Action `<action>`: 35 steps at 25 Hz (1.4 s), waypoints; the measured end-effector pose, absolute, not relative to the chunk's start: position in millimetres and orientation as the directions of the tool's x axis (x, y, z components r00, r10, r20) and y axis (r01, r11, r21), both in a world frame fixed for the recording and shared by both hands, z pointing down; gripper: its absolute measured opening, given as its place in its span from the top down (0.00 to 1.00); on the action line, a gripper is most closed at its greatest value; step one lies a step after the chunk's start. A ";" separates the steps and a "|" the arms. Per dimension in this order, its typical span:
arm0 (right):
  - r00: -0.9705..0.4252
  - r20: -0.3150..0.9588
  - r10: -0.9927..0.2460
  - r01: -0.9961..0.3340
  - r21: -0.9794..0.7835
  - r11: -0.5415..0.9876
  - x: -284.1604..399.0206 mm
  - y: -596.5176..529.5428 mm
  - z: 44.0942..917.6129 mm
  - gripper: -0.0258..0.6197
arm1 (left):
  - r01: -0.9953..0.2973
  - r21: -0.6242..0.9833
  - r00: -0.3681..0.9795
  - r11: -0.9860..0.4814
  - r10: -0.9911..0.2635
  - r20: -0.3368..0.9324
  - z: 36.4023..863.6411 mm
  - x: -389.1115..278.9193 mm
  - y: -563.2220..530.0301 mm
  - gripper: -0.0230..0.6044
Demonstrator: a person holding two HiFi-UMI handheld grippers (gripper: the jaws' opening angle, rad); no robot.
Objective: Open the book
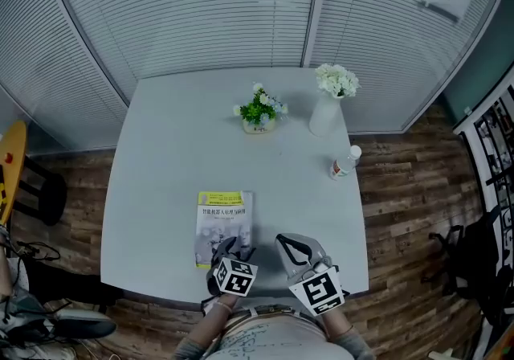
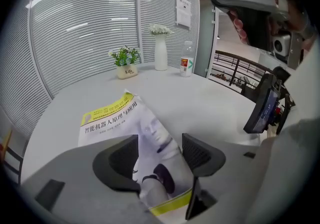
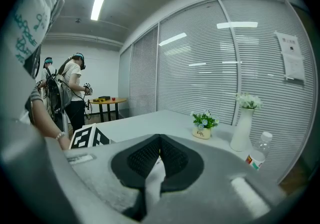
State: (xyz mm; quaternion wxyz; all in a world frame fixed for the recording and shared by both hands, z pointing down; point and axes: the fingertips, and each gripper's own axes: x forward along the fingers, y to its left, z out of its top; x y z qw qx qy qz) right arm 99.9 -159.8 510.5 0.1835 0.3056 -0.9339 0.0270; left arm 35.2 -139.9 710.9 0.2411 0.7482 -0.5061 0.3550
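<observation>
While book (image 2: 116, 118) lies between spread jaws of left tool (image 2: 160, 155), seemingly unpinched, right tool (image 3: 159, 142) closed.

The thin paperback book (image 1: 224, 218) shows a white cover with yellow bands at top and bottom, dark lettering and what may be a greyish figure. The square table top (image 1: 177, 133) is plain pale grey.

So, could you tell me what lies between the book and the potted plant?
Nothing; the head view shows only bare table between the book and the potted plant.
</observation>
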 end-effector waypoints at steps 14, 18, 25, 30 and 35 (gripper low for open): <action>-0.745 0.364 -0.559 -0.578 0.065 0.813 92.2 -144.2 502.3 0.96 | -0.944 0.093 0.282 -0.317 -0.626 0.727 692.7 29.1 -132.7 0.73; -0.753 0.357 -0.553 -0.565 0.081 0.821 88.0 -137.2 501.6 0.96 | -0.943 0.139 0.306 -0.302 -0.622 0.720 689.5 27.1 -128.3 0.81; -0.752 0.336 -0.567 -0.574 0.090 0.814 75.4 -129.5 493.3 0.96 | -0.943 0.156 0.316 -0.294 -0.643 0.698 678.1 13.6 -123.3 0.90; -0.741 0.336 -0.581 -0.593 0.078 0.802 64.8 -125.2 488.2 0.96 | -0.948 0.207 0.318 -0.243 -0.662 0.679 663.8 1.4 -118.6 0.93; -0.752 0.344 -0.562 -0.573 0.081 0.816 56.7 -124.7 491.4 0.96 | -0.937 0.241 0.348 -0.251 -0.651 0.674 662.2 1.1 -117.5 0.94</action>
